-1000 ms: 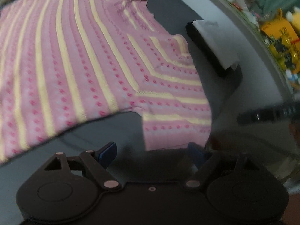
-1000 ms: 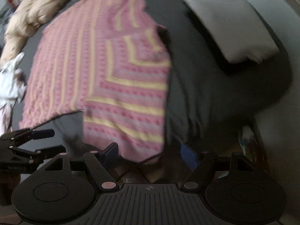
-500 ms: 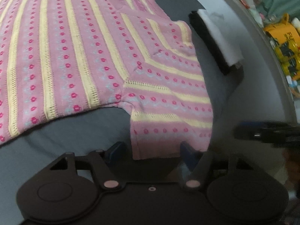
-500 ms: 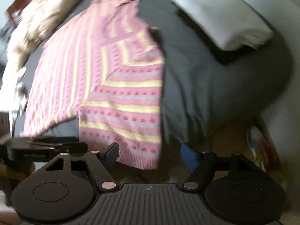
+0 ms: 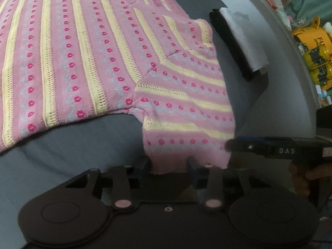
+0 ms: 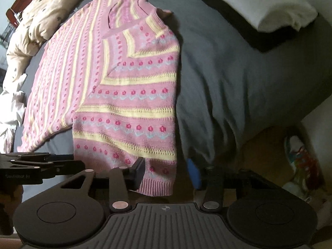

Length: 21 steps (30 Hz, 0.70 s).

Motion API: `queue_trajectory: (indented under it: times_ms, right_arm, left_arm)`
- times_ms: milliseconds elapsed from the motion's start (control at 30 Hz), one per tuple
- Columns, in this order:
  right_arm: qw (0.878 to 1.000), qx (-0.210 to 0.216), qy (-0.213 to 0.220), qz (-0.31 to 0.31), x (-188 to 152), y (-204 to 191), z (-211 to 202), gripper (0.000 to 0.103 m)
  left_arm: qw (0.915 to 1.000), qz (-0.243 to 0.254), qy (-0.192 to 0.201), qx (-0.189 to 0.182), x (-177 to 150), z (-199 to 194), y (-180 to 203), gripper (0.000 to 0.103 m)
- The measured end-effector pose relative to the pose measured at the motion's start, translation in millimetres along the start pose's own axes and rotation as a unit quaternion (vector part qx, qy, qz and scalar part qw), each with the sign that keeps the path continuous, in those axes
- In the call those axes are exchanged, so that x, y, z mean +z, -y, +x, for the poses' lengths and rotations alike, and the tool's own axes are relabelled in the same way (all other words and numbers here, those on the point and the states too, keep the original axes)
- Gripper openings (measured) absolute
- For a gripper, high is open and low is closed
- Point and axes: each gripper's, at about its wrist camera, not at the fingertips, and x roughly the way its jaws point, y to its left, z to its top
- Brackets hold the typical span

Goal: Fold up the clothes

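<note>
Left wrist view: pink striped sweater [image 5: 87, 47] lies spread flat on the dark bedsheet [image 5: 83, 145], filling the upper left of the frame. Its sleeve [image 5: 186, 112] runs to lower centre, cuff between the left gripper [image 5: 168, 164] fingers, which stand apart, not yet clenched. Right gripper [image 5: 269, 148] enters from the right edge.

Right wrist view: sweater body's long axis runs lower left to upper centre, collar toward the top. Sleeve hangs down-frame over the bed edge, cuff reaching the right gripper [image 6: 168, 172], jaws apart. Pillow [image 6: 259, 6] at upper right.

Judgement: sleeve-fold step; next, close on the cuff and carry it across the body.
</note>
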Motion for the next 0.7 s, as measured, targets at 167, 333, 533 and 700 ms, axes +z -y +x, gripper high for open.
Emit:
queue_trajectory:
  times_ms: [167, 333, 533, 700]
  right_arm:
    - [1.0, 0.013, -0.021, -0.012, -5.0, 5.4, 10.3, 0.041]
    - [0.999, 0.029, -0.025, -0.005, -4.1, 8.6, 15.3, 0.031]
    - [0.999, 0.021, -0.032, 0.01, -1.4, 8.9, 11.6, 0.021]
    - [0.999, 0.012, -0.038, 0.024, 0.9, 9.2, 7.7, 0.013]
  left_arm:
    - [1.0, -0.002, -0.002, 0.008, -0.3, -0.9, -2.3, 0.027]
    - [0.9997, -0.014, -0.008, 0.018, 1.9, 0.0, -4.8, 0.018]
    - [0.9989, -0.035, -0.017, 0.024, 4.9, 1.1, -9.8, 0.007]
    - [0.9986, -0.041, -0.018, 0.027, 5.0, 1.0, -9.5, 0.006]
